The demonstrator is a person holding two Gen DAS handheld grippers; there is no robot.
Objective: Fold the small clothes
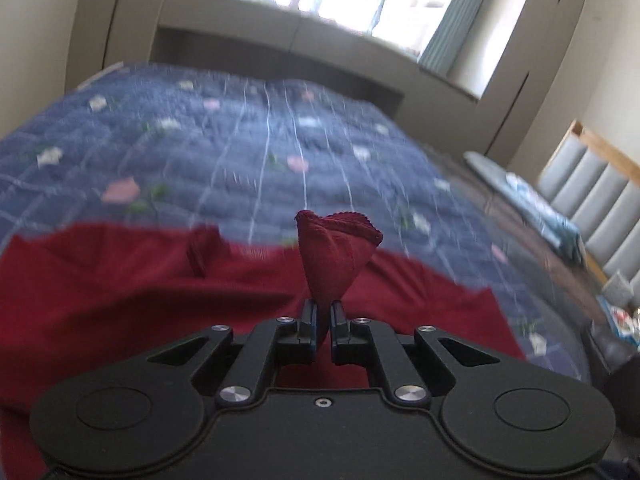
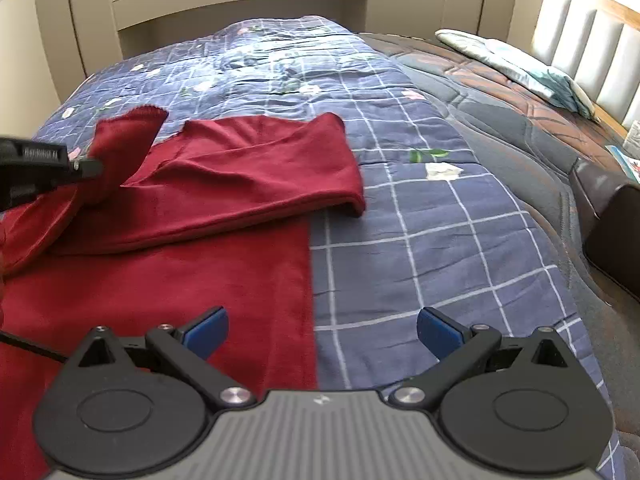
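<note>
Red garment [image 2: 224, 200] hem pinched between left gripper [image 1: 324, 312] fingers; right gripper [image 2: 322, 330] spread wide above checked quilt [image 2: 440, 240].

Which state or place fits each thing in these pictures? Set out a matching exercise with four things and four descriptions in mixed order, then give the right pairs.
Things:
1. left gripper
2. right gripper
3. red garment
4. pillow

Descriptions:
A. lies by the padded headboard
B. open, holding nothing
C. spread on the blue checked quilt, one part folded over
D. shut on a bunched bit of red cloth

Pairs: 1-D, 2-B, 3-C, 4-A
</note>
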